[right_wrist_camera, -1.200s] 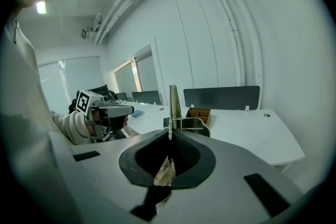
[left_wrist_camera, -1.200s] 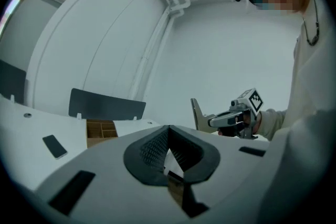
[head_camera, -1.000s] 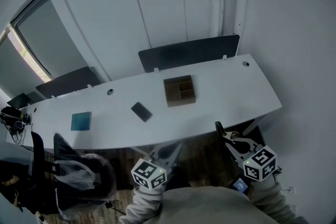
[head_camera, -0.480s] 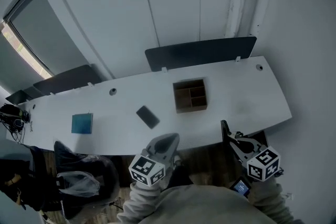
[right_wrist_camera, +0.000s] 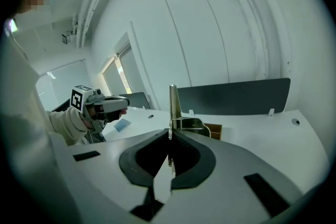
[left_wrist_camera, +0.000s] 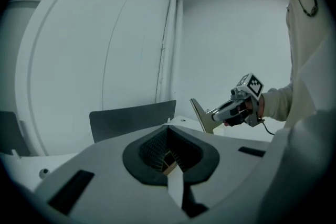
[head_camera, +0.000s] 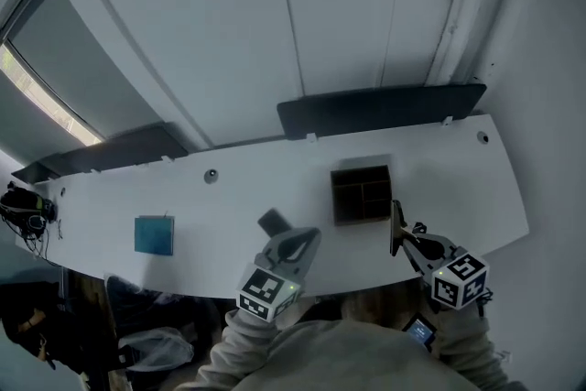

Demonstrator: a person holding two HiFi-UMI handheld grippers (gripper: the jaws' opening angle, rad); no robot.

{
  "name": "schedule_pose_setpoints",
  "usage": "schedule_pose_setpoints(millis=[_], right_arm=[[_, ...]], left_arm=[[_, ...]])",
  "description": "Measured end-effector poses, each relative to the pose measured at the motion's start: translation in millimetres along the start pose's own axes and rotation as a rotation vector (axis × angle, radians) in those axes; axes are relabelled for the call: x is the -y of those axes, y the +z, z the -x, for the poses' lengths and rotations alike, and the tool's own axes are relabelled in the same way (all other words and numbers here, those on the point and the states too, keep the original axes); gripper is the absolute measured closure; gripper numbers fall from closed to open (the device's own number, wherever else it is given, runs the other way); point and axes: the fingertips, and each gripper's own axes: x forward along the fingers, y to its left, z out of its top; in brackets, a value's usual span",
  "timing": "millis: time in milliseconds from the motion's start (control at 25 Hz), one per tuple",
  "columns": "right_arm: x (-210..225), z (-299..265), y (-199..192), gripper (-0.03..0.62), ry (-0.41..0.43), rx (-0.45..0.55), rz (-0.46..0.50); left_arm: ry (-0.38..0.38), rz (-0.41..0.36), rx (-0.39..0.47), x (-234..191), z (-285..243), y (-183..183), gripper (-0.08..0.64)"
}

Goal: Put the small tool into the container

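Head view, both arms reaching up from the lower edge of the frame in pale sleeves [head_camera: 247, 348]. The left gripper [head_camera: 309, 237] points towards the upper right, its marker cube [head_camera: 267, 293] at the wrist end. The right gripper [head_camera: 395, 213] leans slightly towards the upper left, and both dip a little below level. In the left gripper view the left gripper [left_wrist_camera: 168, 128] has its jaws drawn together with nothing between them. The right gripper view shows the right gripper [right_wrist_camera: 172, 91] likewise closed and empty, its jaws forming one thin upright blade.

The small tool [head_camera: 273, 222], a dark flat piece, lies on the white tabletop [head_camera: 476, 188] at centre frame, just above the left gripper's tip. It is left of the container [head_camera: 363, 195] and apart from it. The container, a brown open box with compartments, stands right of centre, with the right gripper's tip just beside its lower right corner. A blue pad [head_camera: 154, 234] lies well to the left, and a dark screen [head_camera: 380, 108] runs along the far edge.

Compared with a second ago, both grippers, then below the near edge over the floor, now overlap that edge. The tabletop and its contents sit lower and further right in the frame, and the jaws are closed as before
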Motion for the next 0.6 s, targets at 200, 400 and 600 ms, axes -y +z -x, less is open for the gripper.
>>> schedule_pose_setpoints(millis=[200, 400, 600], right_arm=[[27.4, -38.4, 26.3, 0.571, -0.072, -0.013, -0.012], [48.7, -49.2, 33.4, 0.571, -0.143, -0.070, 0.007], [68.7, -52.7, 36.8, 0.571, -0.192, -0.115, 0.024]], left_arm=[[-0.054, 0.014, 0.002, -45.4, -25.4, -1.0, 0.565], [-0.087, 0.018, 0.022, -71.6, -41.8, 2.8, 0.565], [-0.053, 0.074, 0.017, -99.7, -47.3, -10.4, 0.566]])
